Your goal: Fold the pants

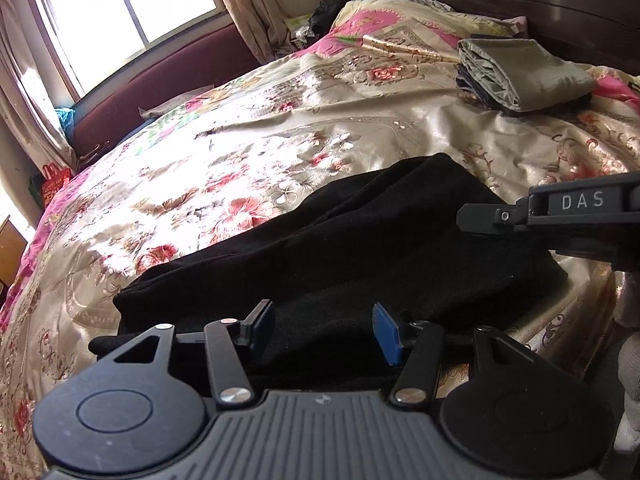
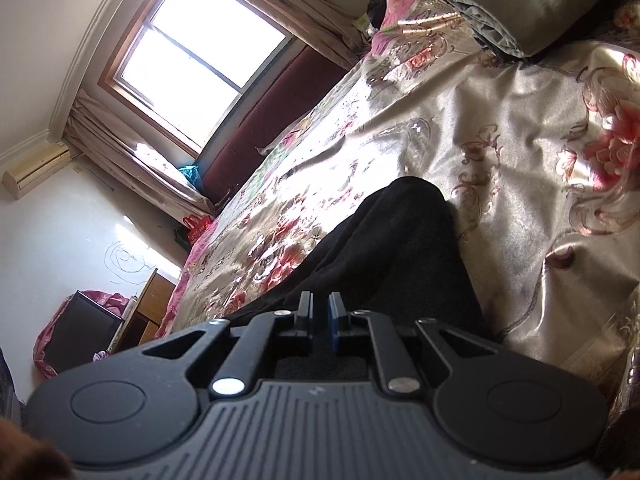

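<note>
Black pants (image 1: 340, 248) lie folded in a long bundle on the floral bedspread (image 1: 260, 152), near its front edge. My left gripper (image 1: 325, 330) hovers over the near end of the bundle, open, its blue pads (image 1: 387, 334) wide apart with nothing pinched between them. My right gripper (image 1: 470, 218) reaches in from the right, above the right side of the pants. In the right wrist view the right gripper (image 2: 320, 312) has its pads nearly together, shut, with the pants (image 2: 400, 248) stretching away beneath; I see no cloth caught between the pads.
A folded stack with grey-green satin cloth (image 1: 524, 72) on top sits at the bed's far right, also seen in the right wrist view (image 2: 532, 4). A bright window (image 1: 120, 8) with curtains and a maroon padded panel (image 1: 160, 88) lie beyond the bed's left side.
</note>
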A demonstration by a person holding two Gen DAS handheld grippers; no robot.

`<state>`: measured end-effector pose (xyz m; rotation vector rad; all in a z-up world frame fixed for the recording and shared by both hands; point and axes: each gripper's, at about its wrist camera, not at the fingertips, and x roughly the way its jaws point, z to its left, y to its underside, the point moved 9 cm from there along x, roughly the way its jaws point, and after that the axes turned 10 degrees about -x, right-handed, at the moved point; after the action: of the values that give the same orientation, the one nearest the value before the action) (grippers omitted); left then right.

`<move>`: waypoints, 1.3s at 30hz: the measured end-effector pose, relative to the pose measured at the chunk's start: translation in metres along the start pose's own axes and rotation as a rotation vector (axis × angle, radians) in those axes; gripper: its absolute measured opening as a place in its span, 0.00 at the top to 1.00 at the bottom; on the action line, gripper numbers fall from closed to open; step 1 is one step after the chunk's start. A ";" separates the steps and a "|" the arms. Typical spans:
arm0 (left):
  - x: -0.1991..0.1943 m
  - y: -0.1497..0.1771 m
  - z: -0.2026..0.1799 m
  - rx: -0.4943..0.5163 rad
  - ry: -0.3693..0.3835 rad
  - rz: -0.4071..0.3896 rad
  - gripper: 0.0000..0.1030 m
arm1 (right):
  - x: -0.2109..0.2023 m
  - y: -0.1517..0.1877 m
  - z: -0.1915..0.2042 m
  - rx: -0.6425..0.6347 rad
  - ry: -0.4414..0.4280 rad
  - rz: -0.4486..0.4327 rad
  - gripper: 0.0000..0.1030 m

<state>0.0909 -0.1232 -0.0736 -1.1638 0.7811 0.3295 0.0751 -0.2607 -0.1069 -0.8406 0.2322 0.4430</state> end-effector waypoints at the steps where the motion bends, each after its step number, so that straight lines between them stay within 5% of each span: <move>1: 0.001 0.000 -0.002 0.007 -0.013 0.004 0.34 | 0.000 -0.001 -0.001 0.010 -0.016 -0.004 0.89; 7: 0.009 -0.002 -0.015 0.055 -0.026 0.025 0.34 | 0.003 -0.003 -0.003 0.039 -0.031 -0.002 0.89; 22: 0.039 -0.013 -0.018 0.014 0.093 -0.005 0.33 | 0.014 0.001 -0.023 0.063 0.116 -0.027 0.85; 39: 0.049 -0.003 0.006 -0.010 0.032 -0.001 0.33 | 0.027 0.007 -0.021 0.030 0.113 -0.002 0.85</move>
<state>0.1298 -0.1265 -0.1048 -1.1808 0.8075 0.3152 0.0950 -0.2654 -0.1348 -0.8373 0.3419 0.3901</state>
